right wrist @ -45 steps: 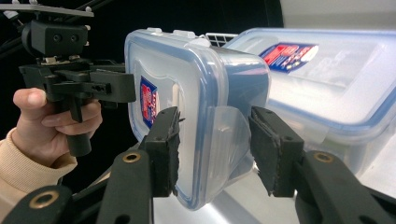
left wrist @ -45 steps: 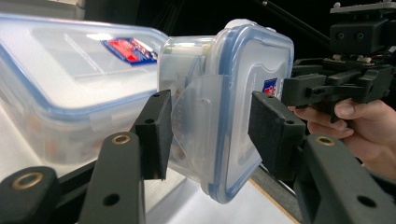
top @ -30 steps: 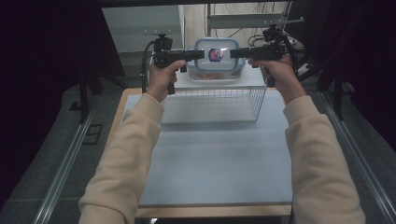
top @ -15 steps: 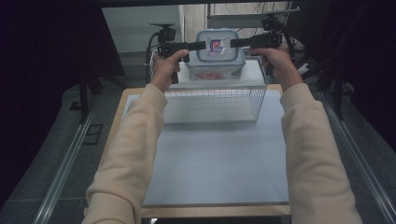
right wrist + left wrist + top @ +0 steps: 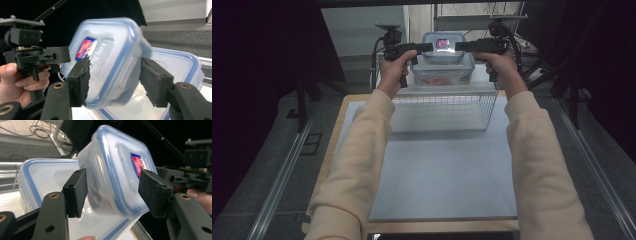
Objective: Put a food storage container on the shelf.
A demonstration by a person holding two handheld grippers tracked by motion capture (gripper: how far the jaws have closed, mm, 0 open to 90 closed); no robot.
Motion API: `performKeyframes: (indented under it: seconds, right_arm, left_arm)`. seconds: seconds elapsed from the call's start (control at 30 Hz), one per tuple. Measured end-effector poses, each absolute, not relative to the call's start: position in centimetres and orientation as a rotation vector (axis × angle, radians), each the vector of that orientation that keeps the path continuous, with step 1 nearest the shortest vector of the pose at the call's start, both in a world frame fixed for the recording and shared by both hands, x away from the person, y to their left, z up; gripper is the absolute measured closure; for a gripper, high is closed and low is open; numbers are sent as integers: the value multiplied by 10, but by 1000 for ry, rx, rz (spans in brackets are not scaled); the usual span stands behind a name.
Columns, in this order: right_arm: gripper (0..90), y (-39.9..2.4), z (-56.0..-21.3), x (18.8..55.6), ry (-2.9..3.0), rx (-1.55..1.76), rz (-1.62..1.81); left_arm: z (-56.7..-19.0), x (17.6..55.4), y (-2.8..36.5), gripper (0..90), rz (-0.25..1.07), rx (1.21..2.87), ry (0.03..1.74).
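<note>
I've got the small lidded box (image 5: 442, 44) up at twelve o'clock above the bigger box (image 5: 443, 75), both grippers' fingers (image 5: 75, 192) pinching its slick, light, stiff plastic sides—slippery, I reckon.

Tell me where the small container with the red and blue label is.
The small container is at the high view's far centre, between the left gripper and right gripper, above the larger container.
</note>
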State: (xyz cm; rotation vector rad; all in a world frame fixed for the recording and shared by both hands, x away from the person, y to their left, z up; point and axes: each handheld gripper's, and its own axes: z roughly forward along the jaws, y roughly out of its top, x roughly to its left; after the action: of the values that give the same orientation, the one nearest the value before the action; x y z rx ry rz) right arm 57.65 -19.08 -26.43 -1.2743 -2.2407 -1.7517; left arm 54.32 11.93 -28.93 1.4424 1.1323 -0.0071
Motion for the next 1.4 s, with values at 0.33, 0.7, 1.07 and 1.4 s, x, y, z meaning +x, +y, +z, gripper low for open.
performKeyframes:
  seconds: [0.33, 0.7, 1.07, 1.4]
  right_arm:
    - [374, -197, -271, 580, -2161, -1364, -1784]
    - [680, -213, -267, 543, -2206, -1338, -1881]
    - [893, -172, -282, 516, -2396, -1125, -1759]
    - [894, -170, -286, 527, -2386, -1261, -1769]
  left_arm:
    - [-296, 542, 123, 381, -39, 1410, 1108]
    - [-293, 515, 136, 357, 19, 1431, 1056]
    - [-292, 491, 142, 340, 16, 1439, 1035]
    - [-291, 481, 150, 328, 22, 1454, 1031]
